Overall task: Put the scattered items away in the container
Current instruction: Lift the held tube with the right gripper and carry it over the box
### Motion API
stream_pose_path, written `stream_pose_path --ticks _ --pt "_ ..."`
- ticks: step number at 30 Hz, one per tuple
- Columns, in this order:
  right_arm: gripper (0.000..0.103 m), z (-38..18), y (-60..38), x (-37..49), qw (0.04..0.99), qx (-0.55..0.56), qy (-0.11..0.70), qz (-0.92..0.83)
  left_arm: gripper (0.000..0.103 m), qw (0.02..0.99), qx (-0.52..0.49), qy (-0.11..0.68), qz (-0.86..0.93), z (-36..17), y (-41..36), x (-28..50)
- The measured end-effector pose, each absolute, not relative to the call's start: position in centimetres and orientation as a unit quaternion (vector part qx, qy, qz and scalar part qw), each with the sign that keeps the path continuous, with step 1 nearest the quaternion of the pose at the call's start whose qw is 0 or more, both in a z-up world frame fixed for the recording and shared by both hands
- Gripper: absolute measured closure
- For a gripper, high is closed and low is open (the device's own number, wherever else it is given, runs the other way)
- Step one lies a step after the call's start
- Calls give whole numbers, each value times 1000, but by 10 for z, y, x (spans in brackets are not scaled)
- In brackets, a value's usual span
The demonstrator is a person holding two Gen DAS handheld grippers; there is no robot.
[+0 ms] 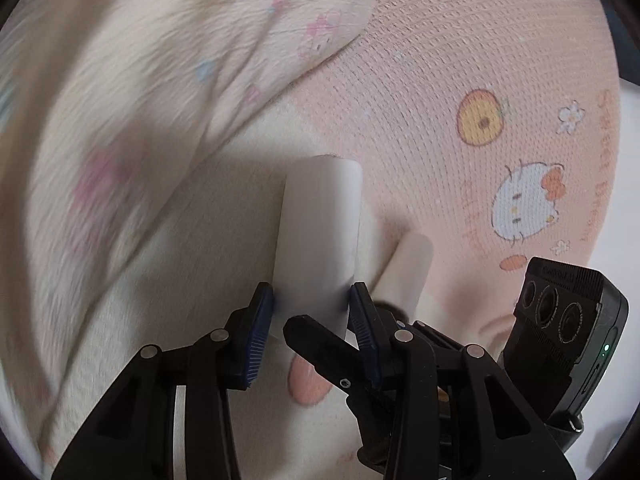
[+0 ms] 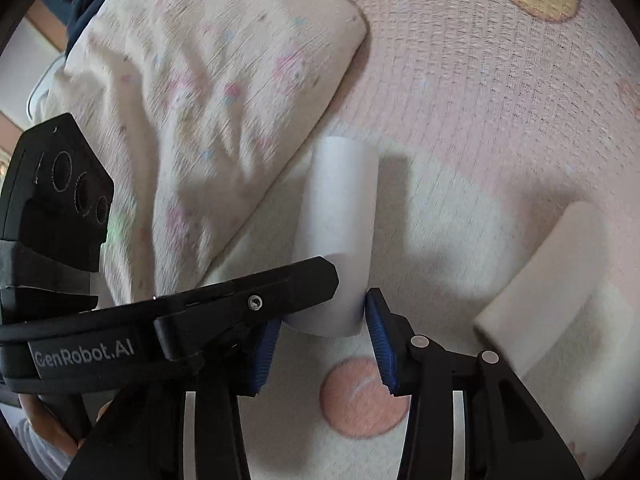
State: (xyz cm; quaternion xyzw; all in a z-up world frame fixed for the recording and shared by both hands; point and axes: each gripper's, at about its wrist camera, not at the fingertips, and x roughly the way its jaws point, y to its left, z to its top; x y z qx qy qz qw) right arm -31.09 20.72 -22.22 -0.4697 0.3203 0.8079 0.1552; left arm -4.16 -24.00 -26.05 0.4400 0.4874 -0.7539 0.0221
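Note:
Both grippers hold the same white paper roll (image 1: 320, 232) over a pink cartoon-print blanket (image 1: 460, 80). My left gripper (image 1: 310, 300) is shut on its near end, blue pads on both sides. In the right wrist view the roll (image 2: 340, 216) stands between the pads of my right gripper (image 2: 320, 316), shut on it, with the left gripper's black finger crossing in front. A second cream roll (image 1: 408, 268) lies just right of the held one; it also shows in the right wrist view (image 2: 548, 276). No container is in view.
A cream patterned pillow (image 1: 140, 100) fills the left and top; it also shows in the right wrist view (image 2: 208, 100). The other gripper's camera unit (image 1: 560, 312) sits at the right, and in the right wrist view (image 2: 56, 184) at the left.

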Motion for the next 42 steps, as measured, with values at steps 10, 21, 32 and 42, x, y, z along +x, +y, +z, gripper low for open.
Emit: stream_pose_path --ticks 10,21,32,42 --pt "63 -217 152 -270 189 -486 301 798 63 -2 458 438 -773 -249 -207 8" --pt "63 -222 145 -170 260 -466 362 765 67 -97 498 378 -775 -252 -120 10" --pt "63 -237 153 -138 295 -446 383 753 67 -122 506 377 -766 -256 -90 -9" --pt "63 -241 166 -144 277 -429 428 746 61 -109 521 347 -773 -250 -99 -38"
